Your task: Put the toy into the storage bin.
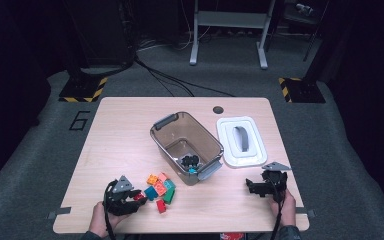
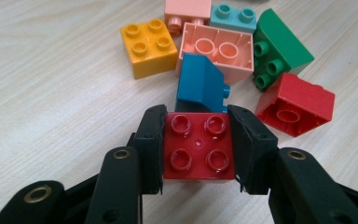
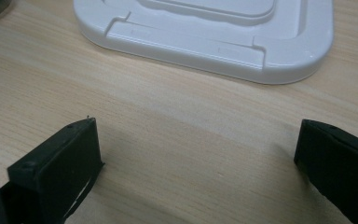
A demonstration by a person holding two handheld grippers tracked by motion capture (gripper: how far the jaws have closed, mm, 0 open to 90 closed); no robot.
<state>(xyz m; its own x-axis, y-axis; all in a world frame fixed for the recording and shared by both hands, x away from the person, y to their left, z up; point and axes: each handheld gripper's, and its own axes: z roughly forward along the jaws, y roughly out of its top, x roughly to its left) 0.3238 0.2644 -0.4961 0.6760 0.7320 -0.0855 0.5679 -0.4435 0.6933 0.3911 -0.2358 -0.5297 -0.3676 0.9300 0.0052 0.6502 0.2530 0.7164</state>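
A red four-stud brick point(image 2: 198, 147) sits clamped between the two black jaws of the left gripper point(image 2: 196, 149), studs up, with a pad pressed flat against each of its sides. It is at the near left part of the wooden table point(image 1: 120, 130), at the near edge of a small heap of bricks. In the high view the left gripper point(image 1: 132, 196) lies low over the table with a hand behind it, its tips at the left side of the heap.

Just beyond the held brick lies a blue brick point(image 2: 200, 86) tipped on its side, touching or nearly touching it. Behind that is a pink brick point(image 2: 219, 51) turned hollow side up, with a yellow four-stud brick point(image 2: 149, 46) to its left and a light blue brick point(image 2: 233, 17) beyond. A green brick point(image 2: 279, 49) lies on its side to the right, and a second red brick point(image 2: 296, 103) rests hollow side forward just in front of it.

Farther back, near the table's middle, stands a clear brown bin point(image 1: 165, 142) with grey handles and a few dark pieces in its near corner. Its white lid point(image 1: 227, 142) lies flat to the right.

The right gripper point(image 1: 260, 186) rests near the table's right front edge, well apart from the bricks, jaws spread wide over bare wood just short of the lid point(image 3: 279, 56).
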